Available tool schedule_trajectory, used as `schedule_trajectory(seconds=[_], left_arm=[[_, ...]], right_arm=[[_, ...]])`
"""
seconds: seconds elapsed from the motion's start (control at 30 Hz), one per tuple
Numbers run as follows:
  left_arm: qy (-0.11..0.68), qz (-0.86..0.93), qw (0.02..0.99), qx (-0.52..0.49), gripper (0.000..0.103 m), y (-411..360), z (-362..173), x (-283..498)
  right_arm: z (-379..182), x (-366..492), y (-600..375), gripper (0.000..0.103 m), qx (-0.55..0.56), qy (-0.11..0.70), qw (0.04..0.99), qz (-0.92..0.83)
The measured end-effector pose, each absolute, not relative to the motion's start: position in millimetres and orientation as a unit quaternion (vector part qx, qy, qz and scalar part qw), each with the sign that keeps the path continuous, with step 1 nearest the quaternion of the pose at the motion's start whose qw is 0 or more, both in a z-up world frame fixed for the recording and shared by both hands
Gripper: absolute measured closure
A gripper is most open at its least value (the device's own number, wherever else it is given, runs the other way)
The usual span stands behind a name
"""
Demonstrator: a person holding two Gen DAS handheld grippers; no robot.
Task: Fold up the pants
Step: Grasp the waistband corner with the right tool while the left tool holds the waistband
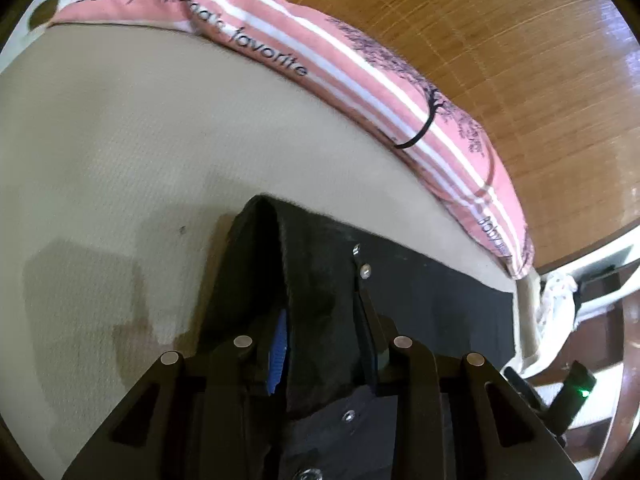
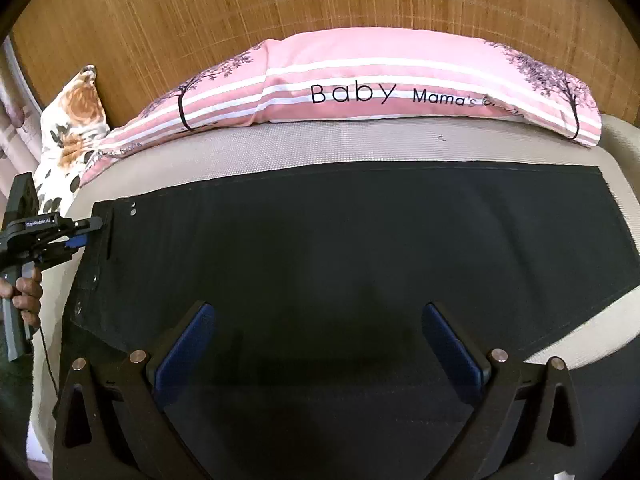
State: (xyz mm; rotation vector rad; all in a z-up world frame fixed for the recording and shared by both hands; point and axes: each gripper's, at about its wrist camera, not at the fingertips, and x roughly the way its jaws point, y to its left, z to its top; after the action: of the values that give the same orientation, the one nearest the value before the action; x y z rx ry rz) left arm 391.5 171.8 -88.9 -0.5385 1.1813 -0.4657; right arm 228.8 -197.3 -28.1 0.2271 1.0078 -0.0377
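Black pants (image 2: 360,240) lie spread flat across a beige bed sheet (image 2: 360,144), waistband with metal studs at the left. In the left wrist view a raised fold of the pants' (image 1: 312,280) waistband fills the gap between the blue pads of my left gripper (image 1: 324,344), which is shut on it. From the right wrist view, the left gripper (image 2: 86,234) sits at the waistband's far corner, held by a hand (image 2: 26,292). My right gripper (image 2: 320,340) hovers open over the middle of the pants, its blue pads wide apart with only flat cloth beneath.
A pink striped pillow (image 2: 360,80) lies along the wooden headboard (image 2: 160,20) beyond the pants. A floral pillow (image 2: 72,128) sits at the far left. In the left wrist view the bed's edge (image 1: 528,312) drops off at the right, with white cloth (image 1: 560,300) beside it.
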Motion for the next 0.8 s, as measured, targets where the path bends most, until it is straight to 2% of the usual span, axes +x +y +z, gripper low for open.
schedule_trajectory(seconds=[0.43, 0.5, 0.53, 0.8], left_arm=[[0.544, -0.211, 0.771, -0.256, 0.071, 164, -96, 423], [0.534, -0.198, 0.781, -0.255, 0.083, 164, -95, 420], [0.528, -0.19, 0.791, -0.243, 0.092, 165, -93, 417], [0.441, -0.214, 0.834, -0.252, 0.095, 165, -46, 377]], right_arm=[[-34, 252, -205, 0.0, 0.081, 0.482, 0.872, 0.019], [-35, 260, -207, 0.0, 0.063, 0.488, 0.87, 0.034], [-35, 266, -209, 0.0, 0.049, 0.493, 0.867, 0.045], [-34, 308, -235, 0.0, 0.016, 0.504, 0.856, 0.112]])
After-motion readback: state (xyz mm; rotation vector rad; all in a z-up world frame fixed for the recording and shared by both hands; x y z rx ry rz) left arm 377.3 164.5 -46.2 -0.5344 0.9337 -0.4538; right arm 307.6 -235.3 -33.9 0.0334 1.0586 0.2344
